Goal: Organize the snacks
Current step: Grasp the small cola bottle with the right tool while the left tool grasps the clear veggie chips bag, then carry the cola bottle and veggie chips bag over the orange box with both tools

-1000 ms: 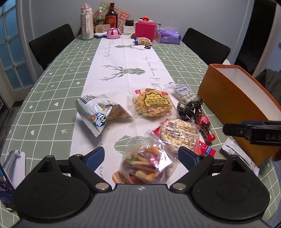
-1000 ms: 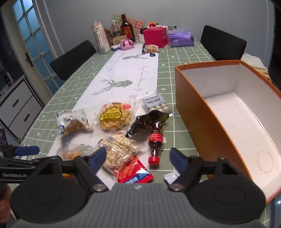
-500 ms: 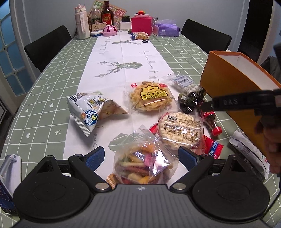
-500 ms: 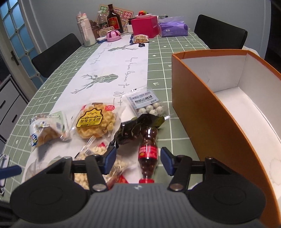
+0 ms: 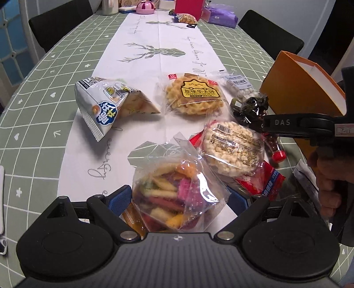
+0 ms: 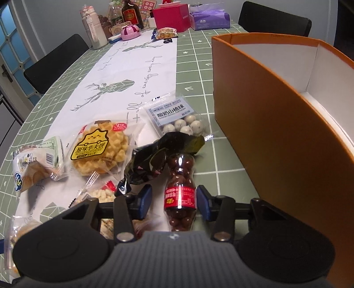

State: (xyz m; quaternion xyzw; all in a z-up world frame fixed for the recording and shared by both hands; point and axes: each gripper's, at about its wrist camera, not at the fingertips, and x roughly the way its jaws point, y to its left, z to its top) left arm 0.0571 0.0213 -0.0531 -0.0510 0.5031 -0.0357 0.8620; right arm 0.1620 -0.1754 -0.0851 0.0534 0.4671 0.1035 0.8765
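Note:
My right gripper [image 6: 174,202] is open, its blue pads on either side of a small bottle of chocolate balls [image 6: 180,190] with a red label, lying on the table. My left gripper [image 5: 180,199] is open around a clear bag of coloured veggie chips [image 5: 174,195]. An open orange box [image 6: 276,124] stands to the right, empty as far as I can see. Other snacks lie between: a waffle pack [image 5: 194,97], a puffed rice cake pack [image 5: 234,148], a red packet [image 5: 265,179], a black wrapper [image 6: 152,161], a yogurt ball pack [image 6: 177,117] and a white-blue chip bag [image 5: 108,108].
The green checked tablecloth has a white runner [image 5: 159,55]. Bottles, a pink box [image 6: 171,14] and a purple tissue pack [image 6: 210,17] stand at the far end. Black chairs [image 6: 57,59] flank the table. A white sachet [image 5: 306,179] lies by the box.
My right gripper moved forward and down around the chocolate bottle, its jaws narrower. My left gripper moved forward and lower over the veggie chip bag.

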